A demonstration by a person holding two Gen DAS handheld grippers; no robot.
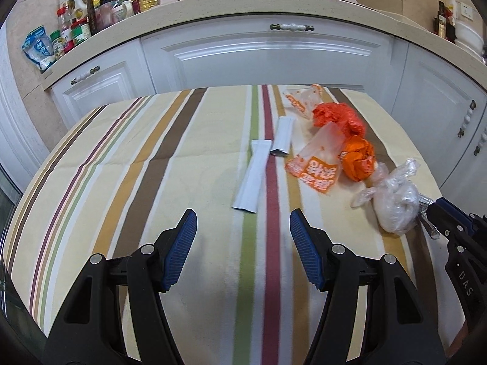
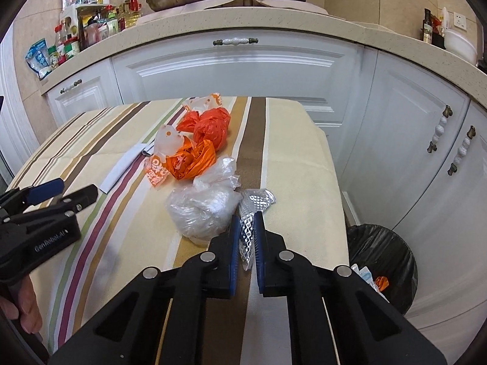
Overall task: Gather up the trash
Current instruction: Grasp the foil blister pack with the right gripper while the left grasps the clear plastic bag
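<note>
The right gripper (image 2: 246, 222) is clamping a silver blister pack (image 2: 254, 205) near the striped table's right edge (image 2: 331, 182), above the black-lined bin (image 2: 392, 255); the left gripper (image 1: 242, 222) is hovering open over bare cloth just short of a white sachet (image 1: 251, 179)

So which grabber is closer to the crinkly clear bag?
Right. The right gripper is beside the clear bag, clamped on a silver blister pack. The left gripper hangs open farther off, nearer a white packet.

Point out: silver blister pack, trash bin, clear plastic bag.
silver blister pack (image 2: 248, 228), right wrist view, foil strip between the pads.
trash bin (image 2: 392, 252), right wrist view, black liner.
clear plastic bag (image 2: 201, 210), right wrist view, crumpled body.
</note>
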